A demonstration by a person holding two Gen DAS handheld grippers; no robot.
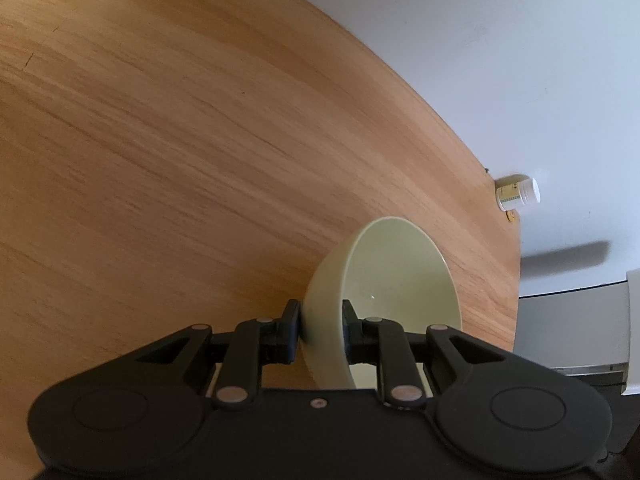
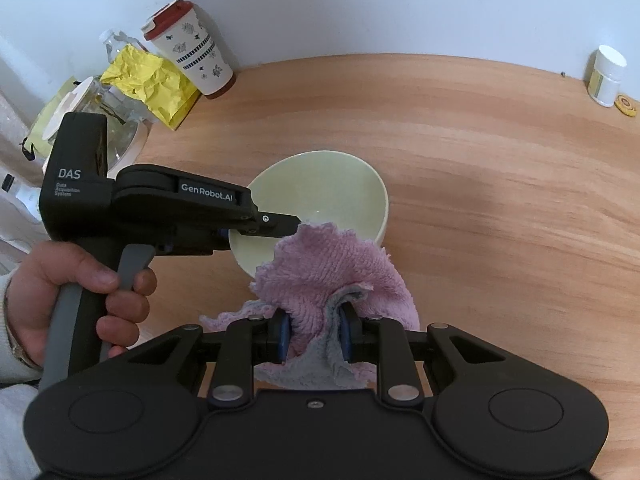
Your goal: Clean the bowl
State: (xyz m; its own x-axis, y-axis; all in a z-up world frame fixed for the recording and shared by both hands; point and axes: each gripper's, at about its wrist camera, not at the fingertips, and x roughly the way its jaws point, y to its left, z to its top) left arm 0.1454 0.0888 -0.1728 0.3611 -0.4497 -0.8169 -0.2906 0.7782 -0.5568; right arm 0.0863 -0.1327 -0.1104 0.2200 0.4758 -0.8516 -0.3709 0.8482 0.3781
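Observation:
A pale green bowl (image 1: 396,276) is tilted over the wooden table, and my left gripper (image 1: 320,320) is shut on its rim, one finger outside the wall and one inside. From the right wrist view the same bowl (image 2: 320,196) shows with the left gripper (image 2: 280,230) clamped on its near-left rim, held by a person's hand (image 2: 80,292). My right gripper (image 2: 314,338) is shut on a pink and grey cloth (image 2: 328,272), which bunches up against the bowl's near edge.
A white pill bottle (image 2: 606,76) and a small yellow cap (image 2: 626,105) stand at the table's far right corner. A patterned travel cup (image 2: 192,54), crumpled yellow paper (image 2: 148,80) and glass jars (image 2: 108,120) crowd the far left. The wall (image 2: 360,0) runs behind.

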